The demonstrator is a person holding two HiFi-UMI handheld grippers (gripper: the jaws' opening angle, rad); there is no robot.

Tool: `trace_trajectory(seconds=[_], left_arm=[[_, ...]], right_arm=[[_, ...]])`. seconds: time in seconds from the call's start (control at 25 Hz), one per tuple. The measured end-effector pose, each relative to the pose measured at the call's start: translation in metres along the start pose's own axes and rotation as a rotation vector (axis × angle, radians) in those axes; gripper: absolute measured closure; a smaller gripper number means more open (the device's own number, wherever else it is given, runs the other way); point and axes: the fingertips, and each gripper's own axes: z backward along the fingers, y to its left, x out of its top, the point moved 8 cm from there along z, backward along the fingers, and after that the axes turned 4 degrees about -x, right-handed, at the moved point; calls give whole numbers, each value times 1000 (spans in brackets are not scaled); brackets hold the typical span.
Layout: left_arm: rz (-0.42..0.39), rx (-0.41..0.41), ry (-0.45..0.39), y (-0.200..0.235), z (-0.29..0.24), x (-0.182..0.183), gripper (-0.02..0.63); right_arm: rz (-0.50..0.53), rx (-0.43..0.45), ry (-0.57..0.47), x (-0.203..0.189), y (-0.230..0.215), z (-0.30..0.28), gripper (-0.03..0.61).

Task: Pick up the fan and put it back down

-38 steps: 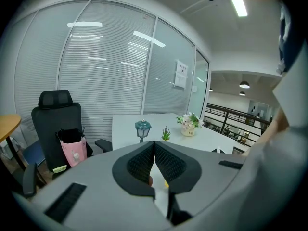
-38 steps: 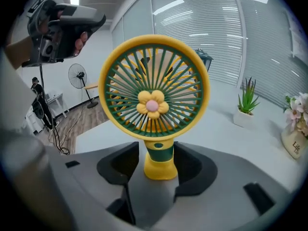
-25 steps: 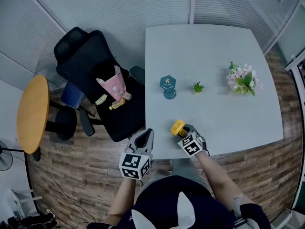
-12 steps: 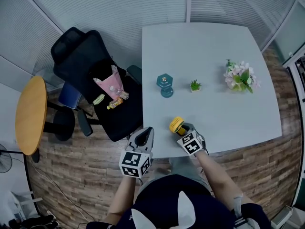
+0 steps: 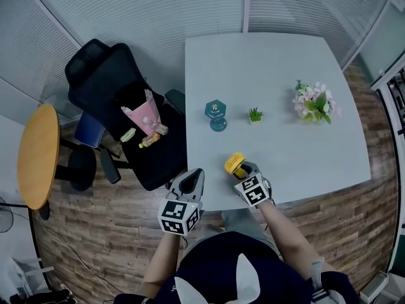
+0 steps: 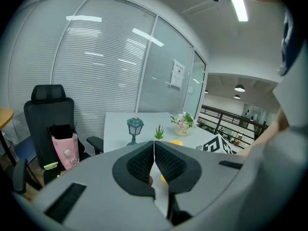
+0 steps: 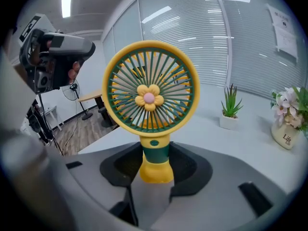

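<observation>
The right gripper point(image 7: 155, 163) pinches the stem of the round yellow-and-green plastic fan point(image 7: 150, 96), while the left gripper point(image 6: 154, 163) beside it is pressed together.

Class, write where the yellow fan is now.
In the head view, the fan is at the table's near edge, gripped by its handle in the right gripper, nearer the person than the teal lantern.

Smooth, lightly glossy plastic on the yellow-and-green fan point(image 7: 149, 100), dimpled matt black pads point(image 7: 191, 166) on the right gripper point(image 7: 155, 163) (rubbery, by the look), a matt, even grey table point(image 5: 285, 94), grainy wood planks on the floor point(image 5: 95, 233), dull black cloth-looking chair point(image 5: 107, 81) at the left.
</observation>
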Motion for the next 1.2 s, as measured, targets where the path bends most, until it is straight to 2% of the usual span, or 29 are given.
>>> trace_trajectory(seconds=[0.28, 0.6, 0.84, 1.2], left_arm=[[11, -15, -13, -2, -5, 1, 592], [23, -30, -12, -3, -8, -1, 592], [32, -42, -12, -8, -6, -4, 592], [29, -68, -10, -20, -6, -7, 592]], right_arm=[[-32, -24, -13, 13, -4, 13, 403], [-66, -43, -83, 36, -5, 34, 402], [-53, -63, -108, 49, 0, 56, 402], [-139, -67, -165, 67, 2, 97, 400]])
